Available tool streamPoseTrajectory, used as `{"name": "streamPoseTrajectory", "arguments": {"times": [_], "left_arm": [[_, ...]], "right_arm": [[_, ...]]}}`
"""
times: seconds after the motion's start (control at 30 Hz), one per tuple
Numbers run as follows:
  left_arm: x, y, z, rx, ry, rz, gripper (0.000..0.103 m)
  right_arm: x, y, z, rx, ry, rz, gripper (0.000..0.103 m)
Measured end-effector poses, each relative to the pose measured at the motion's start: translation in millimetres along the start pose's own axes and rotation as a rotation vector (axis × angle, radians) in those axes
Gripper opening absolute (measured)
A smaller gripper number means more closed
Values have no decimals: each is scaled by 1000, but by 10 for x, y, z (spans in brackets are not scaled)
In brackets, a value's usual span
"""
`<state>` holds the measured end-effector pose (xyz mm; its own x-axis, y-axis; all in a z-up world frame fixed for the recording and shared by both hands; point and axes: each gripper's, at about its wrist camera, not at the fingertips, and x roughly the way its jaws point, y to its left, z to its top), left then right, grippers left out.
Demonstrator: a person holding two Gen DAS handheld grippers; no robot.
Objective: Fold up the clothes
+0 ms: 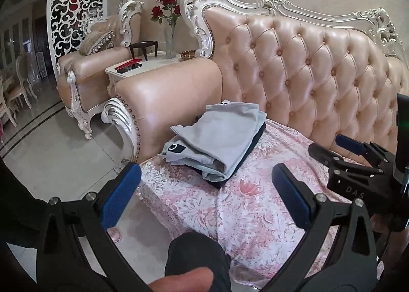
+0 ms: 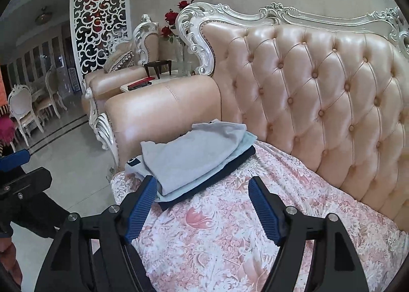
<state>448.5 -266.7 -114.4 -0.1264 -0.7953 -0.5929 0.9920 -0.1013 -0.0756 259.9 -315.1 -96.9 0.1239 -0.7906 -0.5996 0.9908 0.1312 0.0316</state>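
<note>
Grey folded top (image 1: 217, 136) lies uppermost on a small stack of folded clothes (image 2: 194, 164), with a pale blue garment (image 1: 179, 155) under it that shows a dark patch with a white ring, and a navy piece (image 2: 235, 164) at the bottom; the stack sits on the pink floral seat cover (image 1: 242, 205) of the sofa, hard against the leather armrest (image 1: 166, 103) and near the tufted backrest (image 1: 306, 62); the left gripper (image 1: 204, 200) hangs in front of the stack with its blue-padded fingers spread wide and nothing between them, clear of the cloth; the right gripper (image 2: 202, 210) is likewise spread wide and holds nothing, its left pad (image 2: 141, 205) overlapping the near corner of the stack in its own view, though I cannot tell if it touches; a fingertip (image 1: 181, 280) and a dark sleeve (image 1: 196, 253) show at the bottom of the left view; beyond the armrest stands a white side table (image 1: 143, 64) with a dark phone (image 1: 129, 67), a small dark stand (image 1: 143, 48) and a glass vase of red roses (image 1: 168, 11); further left are an armchair (image 1: 94, 62) and a white carved screen (image 1: 76, 3)
</note>
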Motion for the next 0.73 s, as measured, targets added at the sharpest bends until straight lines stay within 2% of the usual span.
{"name": "streamPoseTrajectory", "arguments": {"times": [0.57, 0.73], "left_arm": [[24, -9, -29, 4, 12, -6, 102], [6, -20, -58, 9, -18, 3, 102]], "right_arm": [[65, 72, -55, -21, 27, 21, 75], [71, 65, -60, -19, 31, 24, 75]]}}
